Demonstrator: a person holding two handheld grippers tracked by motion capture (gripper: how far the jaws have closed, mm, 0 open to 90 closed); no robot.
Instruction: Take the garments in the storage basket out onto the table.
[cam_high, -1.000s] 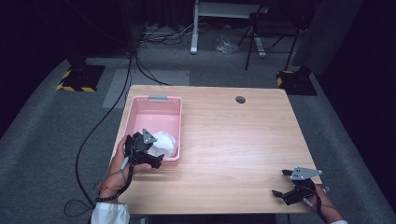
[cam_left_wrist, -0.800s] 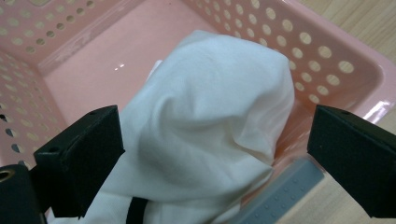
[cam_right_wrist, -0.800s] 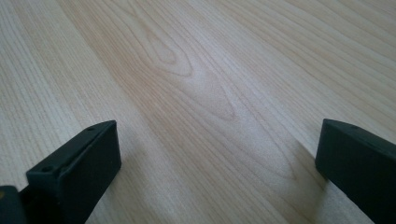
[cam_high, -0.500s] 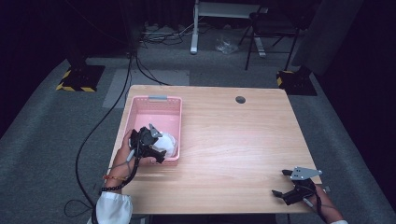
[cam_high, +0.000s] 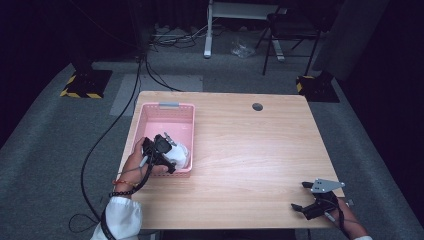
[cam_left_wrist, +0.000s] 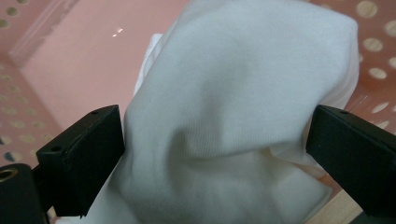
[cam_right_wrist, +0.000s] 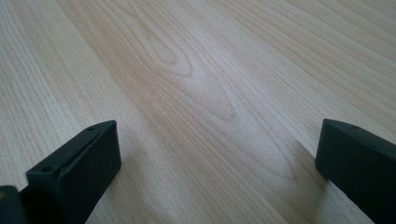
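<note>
We're idling the right hand-held gripper (cam_high: 314, 200) at the table's (cam_high: 260, 150) near right corner, jaws wide apart, gripping nothing. Left hand-held gripper (cam_left_wrist: 215, 154) is straddling the white cloth (cam_left_wrist: 233, 107) at the basket's (cam_high: 167, 106) near end, jaws spread, not clamping. Cloth is looking soft and light; we're taking it at the bunched middle. It's a crumpled lump, so we're reading no clear long axis.

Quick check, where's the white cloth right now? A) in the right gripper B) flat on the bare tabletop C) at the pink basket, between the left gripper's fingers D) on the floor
C: the white cloth sits between the left gripper fingers over the pink basket.
</note>
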